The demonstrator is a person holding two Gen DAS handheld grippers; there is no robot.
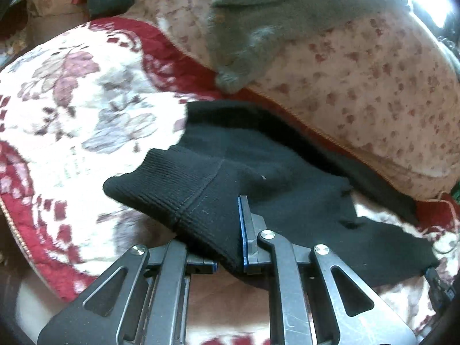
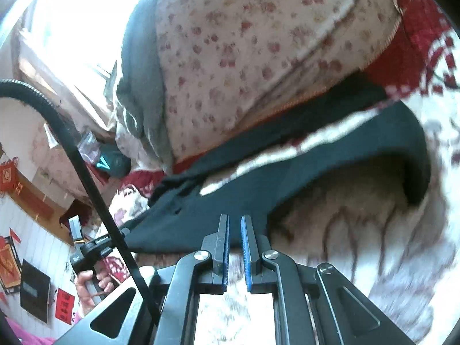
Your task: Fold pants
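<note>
One pair of black pants (image 1: 276,155) lies stretched across the floral red-and-white blanket (image 1: 74,92), its far side running along the edge of one rolled pink-flowered quilt (image 1: 373,86). One grey garment (image 1: 258,23) is draped over the top of that quilt.

Two grippers observed. The left gripper (image 1: 227,241) is closed on the ribbed black cuff (image 1: 172,189) of the pants, the fabric filling the space between its blue-lined fingers and the cuff lifted off the blanket. The right gripper (image 2: 235,247) has its fingers slightly apart; the pants edge lies just in front of the tips, and nothing shows in the gap between them.

In the right wrist view the pants (image 2: 287,158) sag in a raised span above the blanket. Open blanket lies to the left of the cuff; the quilt bounds the far side
</note>
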